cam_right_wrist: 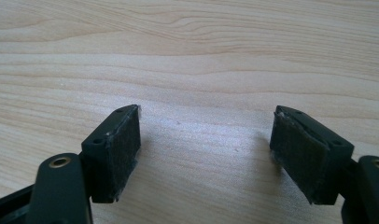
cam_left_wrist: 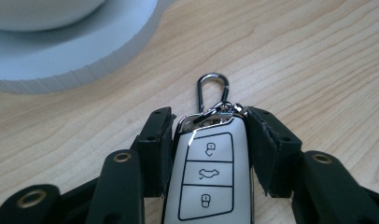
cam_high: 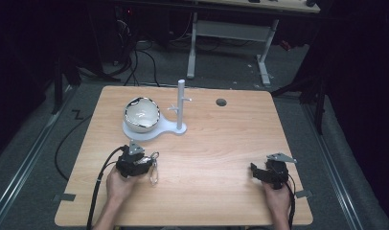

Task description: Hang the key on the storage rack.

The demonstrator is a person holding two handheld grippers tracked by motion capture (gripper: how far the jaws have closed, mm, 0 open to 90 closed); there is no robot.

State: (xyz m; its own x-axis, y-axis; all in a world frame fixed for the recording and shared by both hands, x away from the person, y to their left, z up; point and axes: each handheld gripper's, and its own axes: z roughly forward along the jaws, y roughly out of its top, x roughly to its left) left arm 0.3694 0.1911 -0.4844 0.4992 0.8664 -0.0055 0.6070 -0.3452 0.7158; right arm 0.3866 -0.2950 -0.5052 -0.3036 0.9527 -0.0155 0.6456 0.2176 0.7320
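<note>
A white car key fob [cam_left_wrist: 208, 177] with three button icons lies flat on the wooden table, a silver carabiner clip [cam_left_wrist: 213, 88] at its far end. My left gripper [cam_left_wrist: 208, 128] is shut on the fob, one black pad against each long side. In the high view this gripper [cam_high: 145, 165] sits at the table's front left, with the key's metal ring [cam_high: 154, 171] beside it. My right gripper [cam_right_wrist: 206, 140] hovers low over bare wood with its jaws wide apart and nothing between them. It rests at the front right [cam_high: 258, 172].
A white stand base [cam_high: 166, 128] just beyond the left gripper carries a white bowl [cam_high: 142, 114] and an upright post [cam_high: 181, 103] with short pegs. The base's edge [cam_left_wrist: 85, 51] lies close ahead of the key. A round hole [cam_high: 221, 102] marks the table's far side.
</note>
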